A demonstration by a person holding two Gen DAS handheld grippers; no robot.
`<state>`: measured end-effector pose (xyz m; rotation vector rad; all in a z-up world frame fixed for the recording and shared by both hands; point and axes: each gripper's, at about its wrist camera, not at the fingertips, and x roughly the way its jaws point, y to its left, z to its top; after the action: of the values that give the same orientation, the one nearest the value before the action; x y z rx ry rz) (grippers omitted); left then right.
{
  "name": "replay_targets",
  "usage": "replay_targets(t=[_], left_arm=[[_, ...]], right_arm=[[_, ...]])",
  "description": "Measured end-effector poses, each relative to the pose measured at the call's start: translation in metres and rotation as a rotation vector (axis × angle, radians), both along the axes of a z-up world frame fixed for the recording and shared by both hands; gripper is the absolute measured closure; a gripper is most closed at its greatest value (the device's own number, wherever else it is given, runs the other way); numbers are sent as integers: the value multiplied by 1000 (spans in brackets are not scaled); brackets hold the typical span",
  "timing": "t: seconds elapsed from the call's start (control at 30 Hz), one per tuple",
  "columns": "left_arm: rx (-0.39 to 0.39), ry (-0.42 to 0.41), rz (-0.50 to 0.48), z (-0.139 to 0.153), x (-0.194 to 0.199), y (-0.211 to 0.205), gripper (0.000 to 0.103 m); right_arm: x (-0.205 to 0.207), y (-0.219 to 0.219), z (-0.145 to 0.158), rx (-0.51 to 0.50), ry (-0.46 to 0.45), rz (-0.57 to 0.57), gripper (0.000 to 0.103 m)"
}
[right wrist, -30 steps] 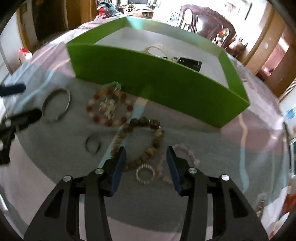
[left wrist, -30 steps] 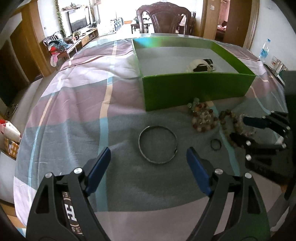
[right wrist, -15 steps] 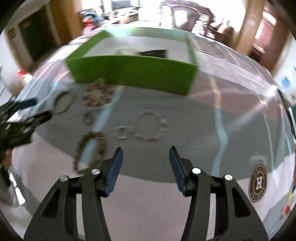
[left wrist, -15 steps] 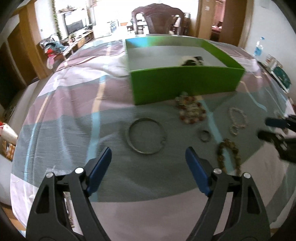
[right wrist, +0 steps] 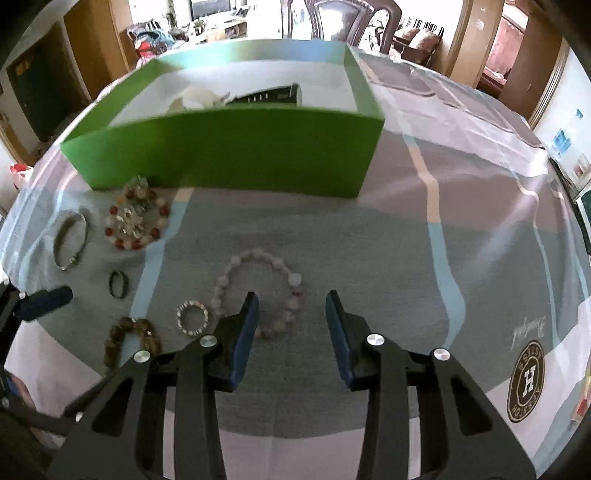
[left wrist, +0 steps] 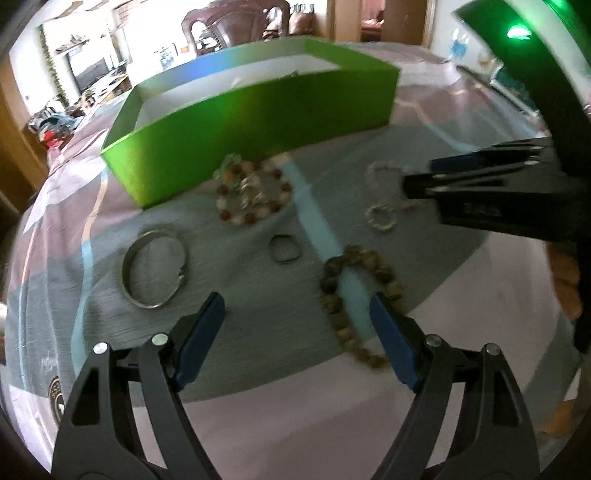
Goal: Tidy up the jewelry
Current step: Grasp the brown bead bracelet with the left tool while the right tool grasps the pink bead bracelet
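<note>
My left gripper (left wrist: 295, 310) stands wide open low over the cloth, with the brown bead bracelet (left wrist: 354, 291) lying beside its right finger and nothing gripped. In the right wrist view my right gripper (right wrist: 291, 301) hovers over the pale pink bead bracelet (right wrist: 255, 254). Its jaws are closing, part of that bracelet lies between them, and the pads do not touch it. Around these lie a small silver ring (right wrist: 192, 318), a dark ring (left wrist: 284, 249), a silver bangle (left wrist: 153, 267) and a red-and-white bead bracelet (left wrist: 253, 197).
The green box (right wrist: 229, 147) stands just behind the jewelry, with a white item and a black item (right wrist: 266, 96) inside. A checked cloth (right wrist: 480, 221) covers the round table. A dark wooden chair (left wrist: 236, 22) stands beyond the table.
Both grippers slid sideways over the cloth. The brown bracelet now lies nearer the front edge by my left gripper. My right gripper left it, narrowed, and now straddles the pale bracelet.
</note>
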<state>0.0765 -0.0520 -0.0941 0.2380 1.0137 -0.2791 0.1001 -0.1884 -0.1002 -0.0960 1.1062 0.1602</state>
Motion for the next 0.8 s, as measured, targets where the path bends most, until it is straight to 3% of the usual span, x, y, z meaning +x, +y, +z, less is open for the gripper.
replay_targets(t=[0.27,0.37,0.47,0.57,0.63,0.73,0.8], left_arm=[[24,-2,159,1,3,53,22],[6,-3,168,4,4,57,22],[-4,-9,145,4,2,52,22],[-21,0,117,3,0,43,30],[-31,10,108,0,0,39,43],[-49,13,96,0,0,37,52],[-56,18,96,1,0,37,55]], right_arm=[[-39,3,8,46,47,97,63],[-36,4,14,10,-1,72,63],[-29,5,8,1,19,60,63],[-32,10,3,-15,16,66,63],[-33,13,4,-18,9,67,65],[-35,11,3,8,10,78,74],[-35,11,3,20,12,72,75]])
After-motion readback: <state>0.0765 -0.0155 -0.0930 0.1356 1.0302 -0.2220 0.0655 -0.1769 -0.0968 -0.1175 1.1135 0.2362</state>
